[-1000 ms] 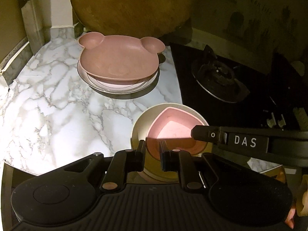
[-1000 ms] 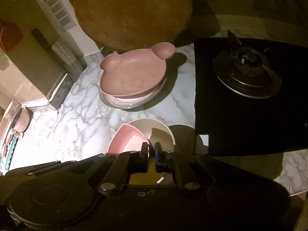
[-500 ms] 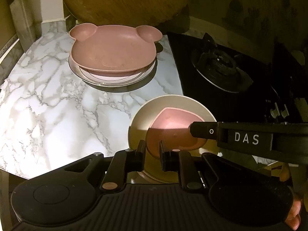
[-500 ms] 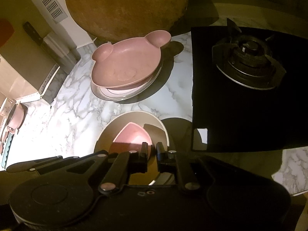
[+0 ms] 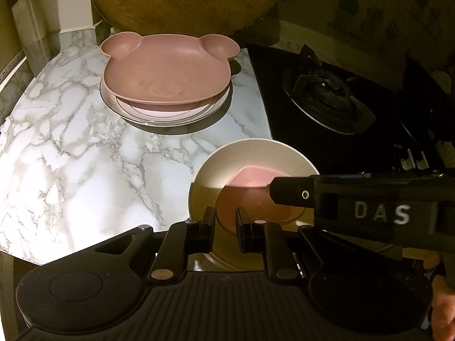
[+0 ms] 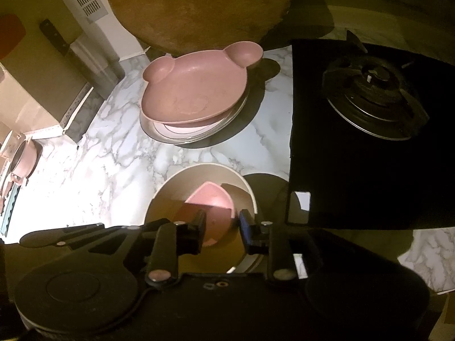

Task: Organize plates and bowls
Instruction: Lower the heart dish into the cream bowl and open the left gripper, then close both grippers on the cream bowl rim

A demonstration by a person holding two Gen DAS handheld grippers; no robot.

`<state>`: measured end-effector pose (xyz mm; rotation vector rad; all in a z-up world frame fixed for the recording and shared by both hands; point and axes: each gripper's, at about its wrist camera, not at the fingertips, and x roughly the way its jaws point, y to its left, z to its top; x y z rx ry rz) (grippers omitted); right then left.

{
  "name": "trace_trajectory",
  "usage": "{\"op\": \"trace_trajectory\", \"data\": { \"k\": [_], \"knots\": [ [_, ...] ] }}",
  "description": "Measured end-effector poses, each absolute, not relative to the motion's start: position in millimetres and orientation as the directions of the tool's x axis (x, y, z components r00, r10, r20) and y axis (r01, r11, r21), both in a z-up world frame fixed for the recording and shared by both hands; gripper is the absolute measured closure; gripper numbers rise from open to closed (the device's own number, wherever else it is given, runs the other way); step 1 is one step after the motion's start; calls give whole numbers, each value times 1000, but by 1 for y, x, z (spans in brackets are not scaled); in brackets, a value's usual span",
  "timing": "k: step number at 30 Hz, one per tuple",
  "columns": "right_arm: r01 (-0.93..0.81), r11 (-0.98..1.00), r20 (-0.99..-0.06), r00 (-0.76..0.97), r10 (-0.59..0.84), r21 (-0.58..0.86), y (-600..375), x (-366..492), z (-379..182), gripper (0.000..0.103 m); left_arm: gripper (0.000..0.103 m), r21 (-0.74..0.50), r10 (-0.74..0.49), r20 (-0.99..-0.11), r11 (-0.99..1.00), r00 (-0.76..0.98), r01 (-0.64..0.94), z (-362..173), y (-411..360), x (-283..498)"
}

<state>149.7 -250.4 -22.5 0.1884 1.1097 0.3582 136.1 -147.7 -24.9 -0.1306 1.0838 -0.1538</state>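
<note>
At the bench's (image 5: 71, 153) far left corner, in the right wrist view, a pink pot (image 6: 24, 159) sits near the edge. Toward the back of the bench a bear plate (image 5: 167, 74) lies on top of a round plate (image 5: 159, 115), just in front of a round wooden board (image 5: 182, 0) that leans upright. Near the front edge, just beside the stove (image 5: 327, 91), stands a cream bowl (image 5: 227, 159) with a pink bowl (image 5: 250, 199) inside it. The left hand-held gripper (image 5: 224, 221) is closed on the near rim of the cream bowl. The right hand-held gripper (image 6: 221, 227) has just been opening; its jaws stand apart either side of the pink bowl's rim, the pads not pressing it. The stove fills the bench's right side.
</note>
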Motion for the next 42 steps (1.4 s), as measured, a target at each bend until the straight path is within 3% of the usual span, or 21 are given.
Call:
{"op": "trace_trajectory", "data": {
  "k": [2, 13, 22, 24, 28, 35, 42],
  "knots": [
    [-195, 926, -835, 403, 375, 322, -250, 148, -18, 67, 88, -184, -191, -868, 981, 459, 59, -24, -147, 135],
    [-213, 920, -805, 446, 392, 329, -261, 137, -1, 56, 88, -190, -195, -848, 980, 493, 61, -7, -146, 117],
    [-229, 920, -782, 486, 390, 317, -272, 122, 8, 34, 87, -172, -182, -823, 983, 538, 69, 12, -145, 100],
    [-232, 920, -773, 499, 391, 316, -275, 118, 11, 29, 81, -172, -183, -817, 983, 547, 71, 15, -144, 96],
    [-232, 918, -760, 514, 397, 322, -280, 115, 15, 23, 36, -172, -175, -806, 983, 566, 59, 20, -141, 91],
    [-213, 920, -749, 535, 391, 328, -286, 112, 18, 8, 28, -192, -181, -802, 981, 569, 41, 20, -134, 90],
    [-162, 925, -773, 510, 377, 344, -282, 118, 3, 3, 28, -225, -185, -828, 974, 529, -12, 2, -128, 100]
  ]
}}
